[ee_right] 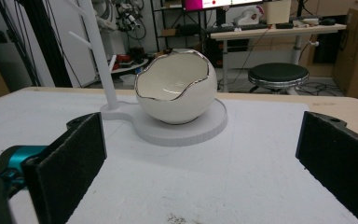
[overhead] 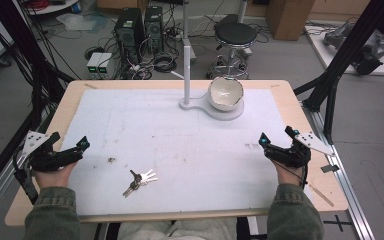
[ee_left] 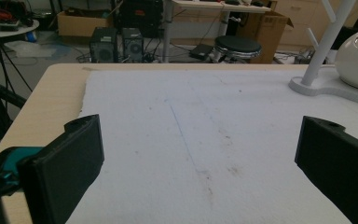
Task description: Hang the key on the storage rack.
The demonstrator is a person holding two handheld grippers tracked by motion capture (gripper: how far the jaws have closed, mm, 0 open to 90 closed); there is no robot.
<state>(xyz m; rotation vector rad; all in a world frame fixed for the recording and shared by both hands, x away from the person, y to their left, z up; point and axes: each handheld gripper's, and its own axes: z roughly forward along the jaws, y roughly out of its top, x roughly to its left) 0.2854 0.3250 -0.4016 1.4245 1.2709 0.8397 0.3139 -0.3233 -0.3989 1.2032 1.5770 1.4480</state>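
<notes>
Left gripper point(overhead: 70, 147) jaws wide apart, empty, over mat's point(overhead: 180, 150) left edge. Keys point(overhead: 140, 180) flat on mat, near front edge, nearer left gripper, untouched. Bowl point(overhead: 225, 93) on stand point(overhead: 200, 106) at back. Right gripper point(overhead: 276, 142) jaws wide apart, empty, at mat's right edge.

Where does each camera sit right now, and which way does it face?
High view: above the near edge, looking down on the table; both forearms, left tool, right tool, keys.
Left gripper view: low, facing the far edge; open jaws.
Right gripper view: low, facing the egg-shaped bowl; open jaws.
Shared: bowl and white stand.
</notes>
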